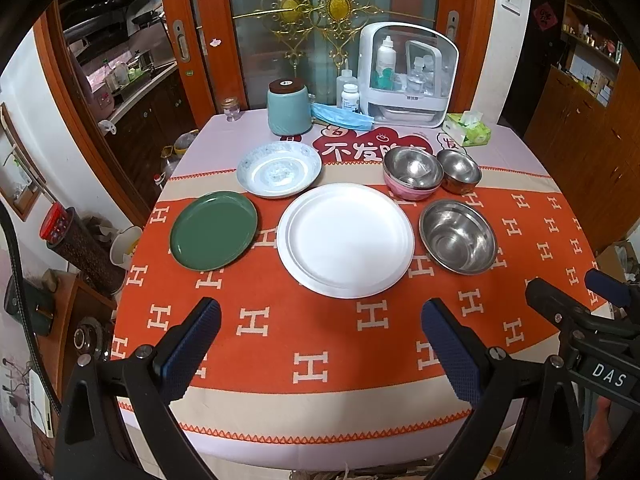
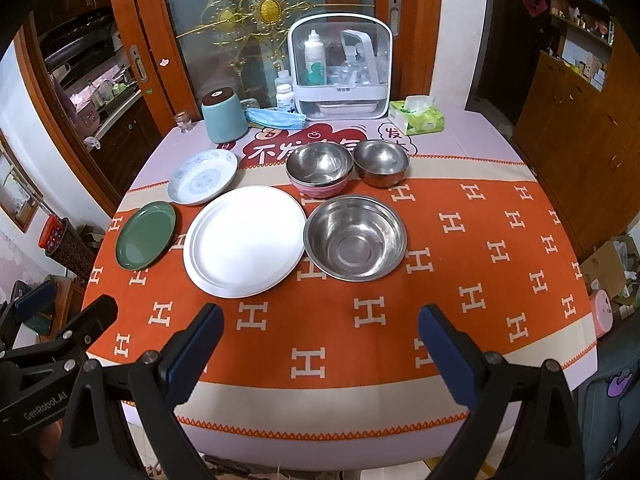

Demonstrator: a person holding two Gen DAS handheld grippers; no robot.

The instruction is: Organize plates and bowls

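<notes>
Three plates lie at my twelve o'clock: the white plate (image 1: 345, 240) centred, green plate (image 1: 213, 230) at ten, patterned plate (image 1: 279, 169) behind; steel bowls (image 1: 458, 236) cluster at two. Both the left gripper (image 1: 320, 344) and right gripper (image 2: 320, 350) hover spread wide, holding nothing. I'd pinch the green plate's rim low and stack it on the white. Only the right view shows the large bowl's (image 2: 355, 237) full interior.

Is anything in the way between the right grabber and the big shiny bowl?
No. Only bare tablecloth lies between the open right gripper and the large steel bowl. The white plate sits beside the bowl, off to its left.
</notes>
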